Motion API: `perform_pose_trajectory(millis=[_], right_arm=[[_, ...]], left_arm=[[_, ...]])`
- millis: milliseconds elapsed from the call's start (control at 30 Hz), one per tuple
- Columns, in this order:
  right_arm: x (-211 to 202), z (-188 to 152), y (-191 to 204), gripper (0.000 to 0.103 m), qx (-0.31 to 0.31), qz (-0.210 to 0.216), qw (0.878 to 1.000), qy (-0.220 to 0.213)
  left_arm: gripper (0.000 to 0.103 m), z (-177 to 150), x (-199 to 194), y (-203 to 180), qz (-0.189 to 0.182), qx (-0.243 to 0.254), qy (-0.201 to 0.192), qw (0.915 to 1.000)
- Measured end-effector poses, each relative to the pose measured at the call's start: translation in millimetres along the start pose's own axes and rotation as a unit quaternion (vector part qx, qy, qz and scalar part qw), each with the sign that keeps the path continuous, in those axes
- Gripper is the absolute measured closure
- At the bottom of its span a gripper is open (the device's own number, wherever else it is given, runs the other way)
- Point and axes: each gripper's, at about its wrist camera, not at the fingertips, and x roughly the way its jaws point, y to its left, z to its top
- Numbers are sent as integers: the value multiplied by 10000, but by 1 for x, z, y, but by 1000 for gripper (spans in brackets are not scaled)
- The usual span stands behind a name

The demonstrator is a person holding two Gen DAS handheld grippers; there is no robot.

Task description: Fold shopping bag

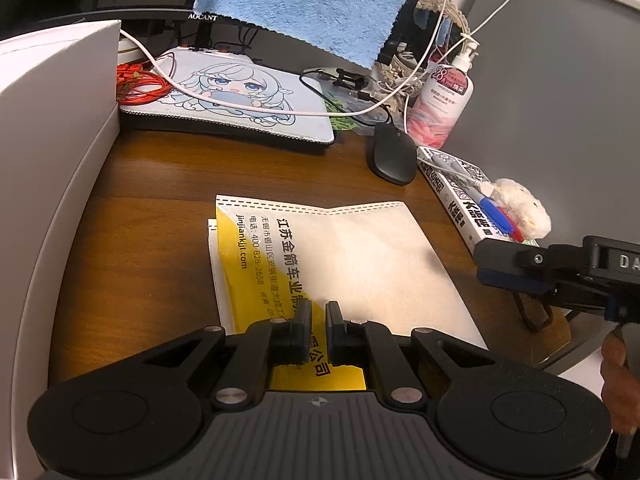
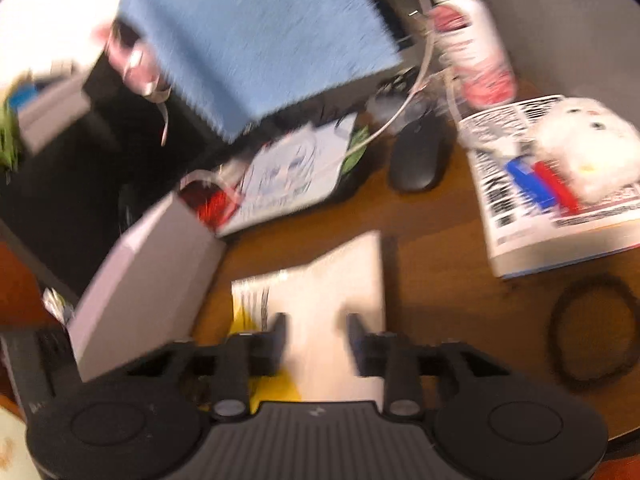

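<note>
Folded shopping bag (image 1: 332,264) flat on desk (image 1: 160,184). Left hand-held gripper (image 1: 319,312) nearly closed, holding nothing; right hand-held gripper (image 2: 316,330) open, empty, blurred.

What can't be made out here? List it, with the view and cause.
- Shopping bag near edge: left wrist view, hidden behind the left gripper.
- Bag print: right wrist view, motion blur.
- Right gripper contact with the bag: blur leaves it unclear.
- Pump bottle small label text: left wrist view, too small.
- Eyeglasses: left wrist view, partly hidden by the right gripper.
</note>
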Motion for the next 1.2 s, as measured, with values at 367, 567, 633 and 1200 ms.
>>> perform_pose_trajectory(millis=[367,567,633,1200], right_arm=[[21,-1,-42,64,770,703,9936,436],[23,-3,-41,71,1075,1608,9802,434],[22,-3,-34,71,907,1491,9837,424],[10,-6,-13,97,317,560,9977,207]], left_arm=[[96,-2,-3,11,-302,-274,100,9991],[96,-4,-5,10,-302,-254,71,9992],[96,-4,-5,9,-293,-251,67,9992],[90,-4,-15,0,-211,-18,-4,9998]])
